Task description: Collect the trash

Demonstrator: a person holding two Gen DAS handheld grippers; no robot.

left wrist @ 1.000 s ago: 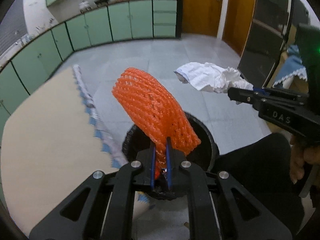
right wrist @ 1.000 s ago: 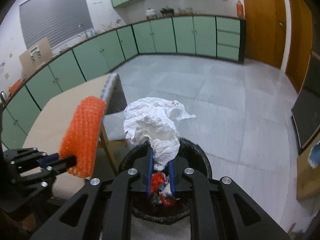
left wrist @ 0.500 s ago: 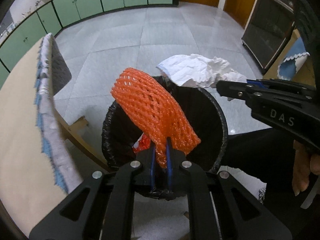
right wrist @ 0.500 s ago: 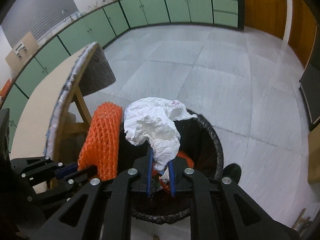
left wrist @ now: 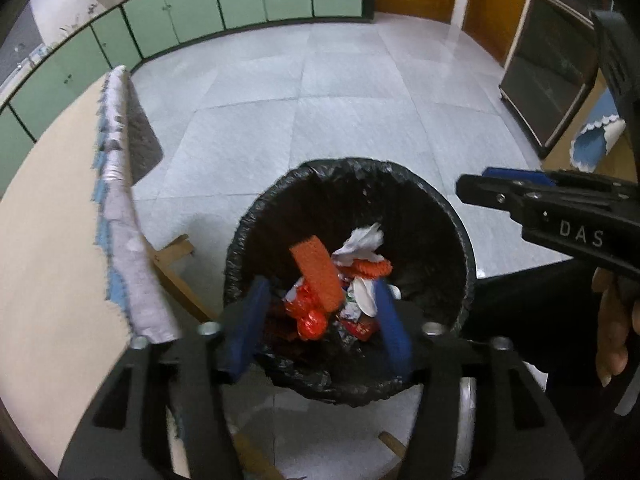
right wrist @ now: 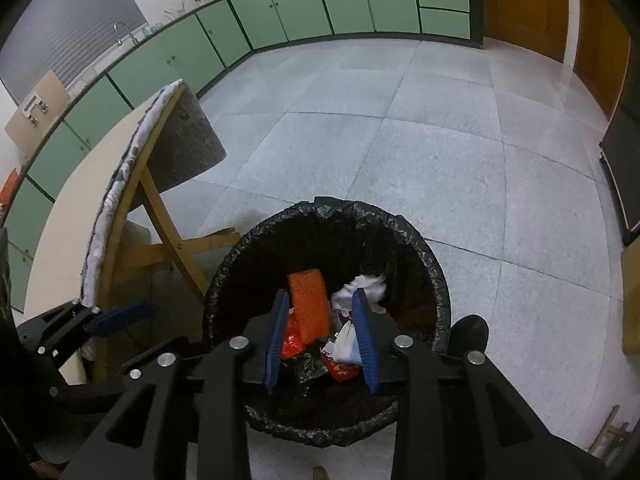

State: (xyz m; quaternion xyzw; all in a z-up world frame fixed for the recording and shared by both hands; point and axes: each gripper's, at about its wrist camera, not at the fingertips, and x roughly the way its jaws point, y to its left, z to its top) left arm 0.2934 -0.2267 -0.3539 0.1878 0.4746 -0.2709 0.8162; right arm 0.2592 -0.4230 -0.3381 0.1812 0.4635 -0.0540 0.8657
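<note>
While both claws hang over the black-lined bin [left wrist: 432,208], each stands released, with its blue-padded jaws spread apart and nothing between them. The left claw [left wrist: 318,320] frames the contents of the bin in its own view, and the right claw [right wrist: 320,340] does the same from the other side.

Inside the bin, the orange foam net [left wrist: 318,274] lies tilted on top of the pile, clear of both claws. Just beside it, on the right, sits the crumpled white paper [left wrist: 360,242]. Red wrappers [left wrist: 310,316] and other small scraps lie under and around the two. In the right wrist view the net [right wrist: 309,306] shows between the blue pads, with the paper [right wrist: 364,286] partly hidden behind the right-hand pad.

The right claw also appears in the left wrist view at the right edge [left wrist: 476,190], above the bin's rim, with the person's hand [left wrist: 612,320] gripping its handle. The left claw shows at the lower left of the right wrist view [right wrist: 124,314].

The bin stands on a grey tiled floor [right wrist: 400,120] just beside a pale surface [left wrist: 52,248] on wooden legs. Green cabinets [right wrist: 280,12] line the far wall.
</note>
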